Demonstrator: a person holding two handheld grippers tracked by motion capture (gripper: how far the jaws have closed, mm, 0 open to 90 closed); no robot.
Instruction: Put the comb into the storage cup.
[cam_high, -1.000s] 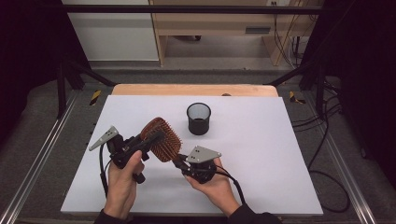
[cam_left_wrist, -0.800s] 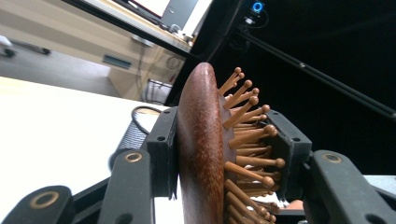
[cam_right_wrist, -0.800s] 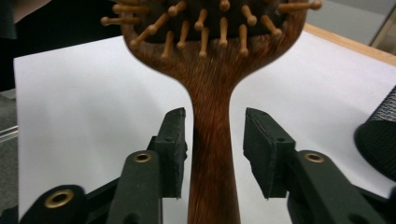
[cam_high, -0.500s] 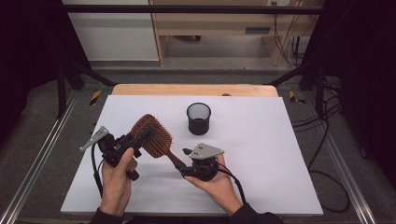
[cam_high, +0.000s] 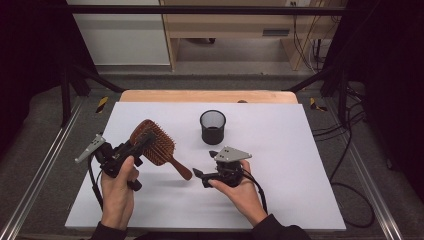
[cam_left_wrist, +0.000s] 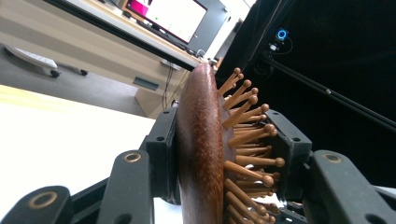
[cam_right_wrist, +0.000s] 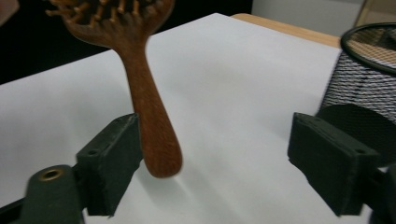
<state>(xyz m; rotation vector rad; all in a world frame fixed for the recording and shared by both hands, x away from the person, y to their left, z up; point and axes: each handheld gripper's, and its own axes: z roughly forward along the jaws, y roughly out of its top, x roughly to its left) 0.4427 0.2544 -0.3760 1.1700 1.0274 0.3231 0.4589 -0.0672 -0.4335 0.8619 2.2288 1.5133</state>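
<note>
Wooden hairbrush (cam_high: 152, 146) is clamped by its head in the left tongs (cam_high: 131, 148), while the right tongs (cam_high: 196, 176) have just been opening off its handle, so the mesh cup (cam_high: 212, 127) at 1 o'clock probably comes next.

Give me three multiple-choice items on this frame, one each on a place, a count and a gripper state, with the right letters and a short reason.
1. Where does the mesh cup stand?
A. on the white table, beyond both grippers
B. between the right gripper's jaws
C. on the floor

2. How many hairbrushes are in the scene?
A. three
B. two
C. one

3. How is the wooden hairbrush held?
A. the right gripper clamps its handle
B. the left gripper is shut on its head
C. it lies loose on the table

Key: 1 A, the high view shows the cup upright on the table, apart from both hands. 2 C, a single brush shows. 3 B, the left gripper presses on the head's back and bristles, while the right gripper, whose jaws have just been opening, stands wide with the handle tip by one pad.
</note>
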